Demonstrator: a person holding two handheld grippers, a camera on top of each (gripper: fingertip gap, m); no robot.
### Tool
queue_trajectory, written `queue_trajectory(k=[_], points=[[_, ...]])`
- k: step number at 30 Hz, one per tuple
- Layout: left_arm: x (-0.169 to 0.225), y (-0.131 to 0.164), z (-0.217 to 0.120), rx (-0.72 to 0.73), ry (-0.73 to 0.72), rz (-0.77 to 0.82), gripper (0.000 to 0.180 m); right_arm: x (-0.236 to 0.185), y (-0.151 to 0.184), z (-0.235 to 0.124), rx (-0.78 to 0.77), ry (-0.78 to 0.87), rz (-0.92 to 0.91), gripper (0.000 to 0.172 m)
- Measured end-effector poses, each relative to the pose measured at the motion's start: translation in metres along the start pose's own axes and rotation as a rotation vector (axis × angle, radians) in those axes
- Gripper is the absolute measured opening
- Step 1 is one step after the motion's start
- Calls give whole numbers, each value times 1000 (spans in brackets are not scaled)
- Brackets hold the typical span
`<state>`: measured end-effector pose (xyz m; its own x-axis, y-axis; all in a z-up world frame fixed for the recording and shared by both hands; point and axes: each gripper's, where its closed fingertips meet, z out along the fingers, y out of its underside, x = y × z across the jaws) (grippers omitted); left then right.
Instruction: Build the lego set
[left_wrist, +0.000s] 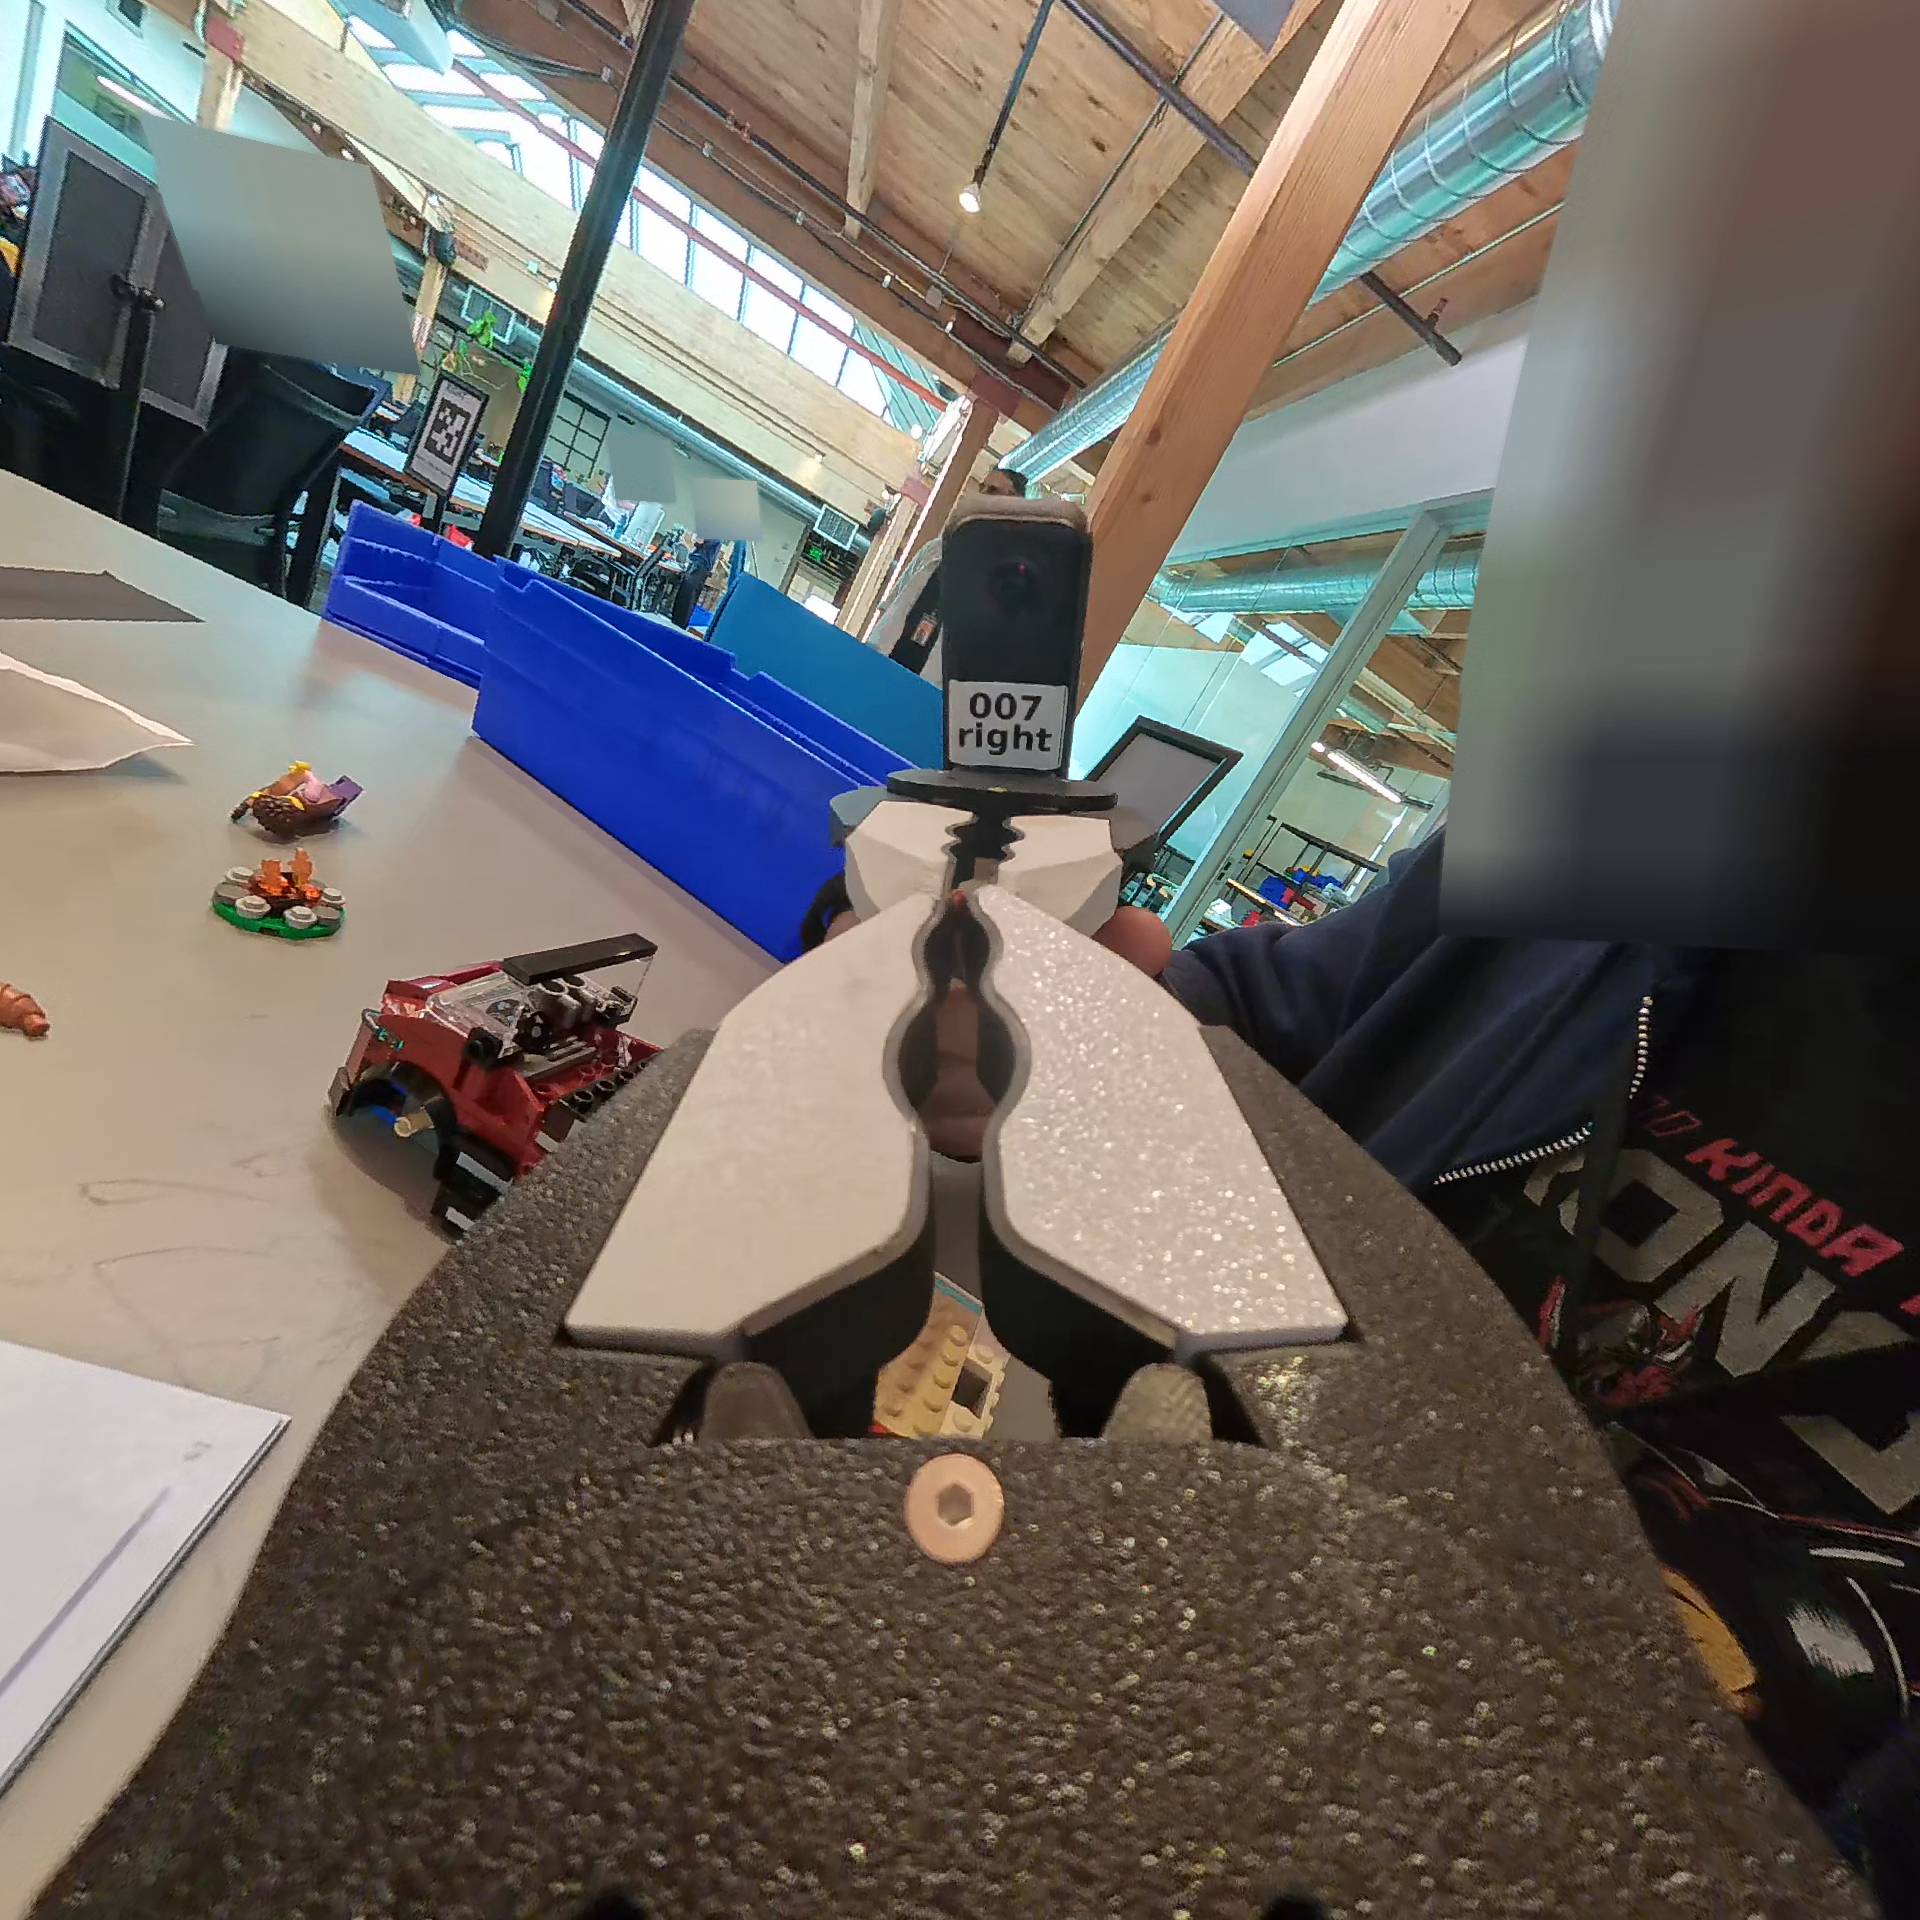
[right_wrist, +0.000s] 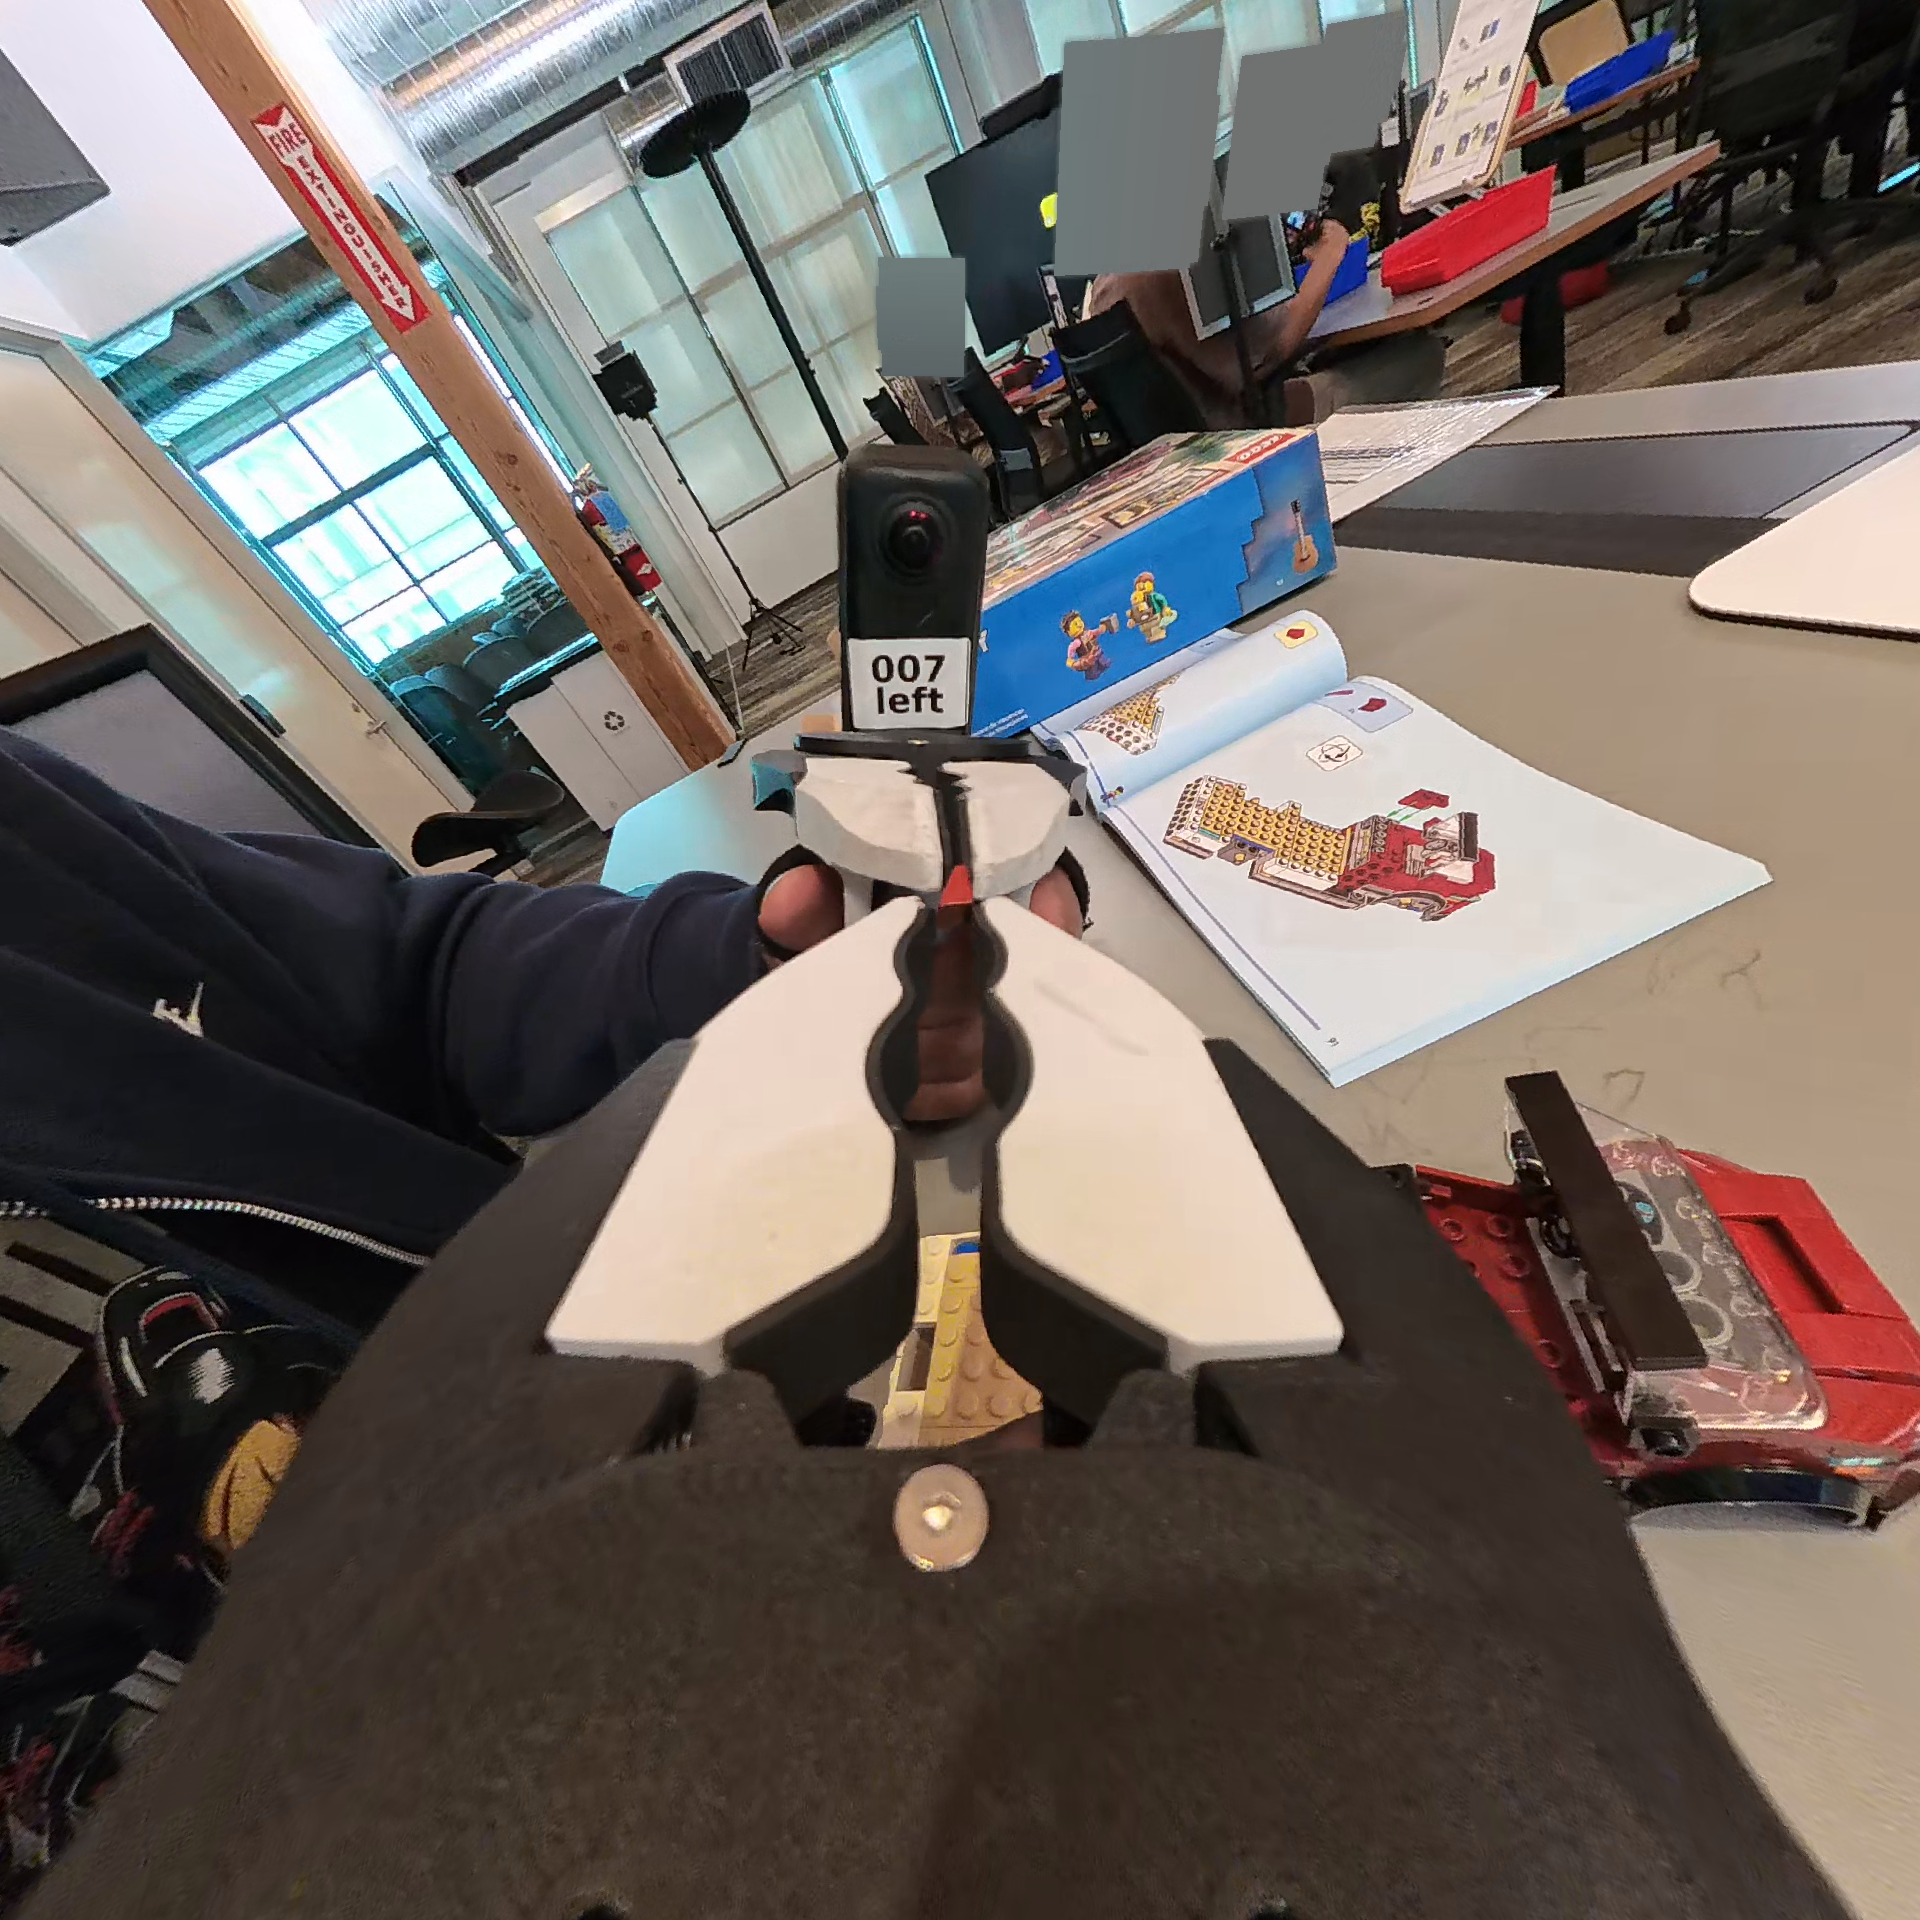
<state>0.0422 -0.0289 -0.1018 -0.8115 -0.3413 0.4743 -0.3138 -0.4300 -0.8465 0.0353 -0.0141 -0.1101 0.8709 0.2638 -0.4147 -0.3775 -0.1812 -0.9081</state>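
Note:
My two grippers face each other tip to tip above the grey table (left_wrist: 187, 1039). In the left wrist view my left gripper (left_wrist: 961, 902) is shut, with a speck of a small red piece (left_wrist: 958, 894) at its tips. The right gripper (left_wrist: 977, 857) stands right behind it. In the right wrist view my right gripper (right_wrist: 951, 912) is closed on the same small red wedge-shaped piece (right_wrist: 954, 885), which reaches into the shut tips of the left gripper (right_wrist: 951, 831). A tan studded brick plate (right_wrist: 961, 1351) lies below the fingers.
A red toy car build (left_wrist: 488, 1070) sits on the table, also in the right wrist view (right_wrist: 1683, 1299). A campfire build (left_wrist: 278, 894) and a small brown build (left_wrist: 296, 798) lie farther off. Blue bins (left_wrist: 665, 717), an open instruction booklet (right_wrist: 1403, 831) and a blue box (right_wrist: 1153, 561) stand around. A person's dark sleeve (right_wrist: 312, 987) is close. My left and right fingertips are right by each other. The campfire build (left_wrist: 278, 894) is about equally far from each gripper, around 25 cm.

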Motion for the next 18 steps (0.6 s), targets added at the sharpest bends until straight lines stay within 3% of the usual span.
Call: queue_trajectory(k=[7, 18], points=[[-4, -1, 0, 1, -36, -8, 2, 6, -1, -1, 12, 92, -111, 5], [-16, 1, 0, 31, -101, -185, 8, 18, -6, -6, -9, 382, -493, 6]])
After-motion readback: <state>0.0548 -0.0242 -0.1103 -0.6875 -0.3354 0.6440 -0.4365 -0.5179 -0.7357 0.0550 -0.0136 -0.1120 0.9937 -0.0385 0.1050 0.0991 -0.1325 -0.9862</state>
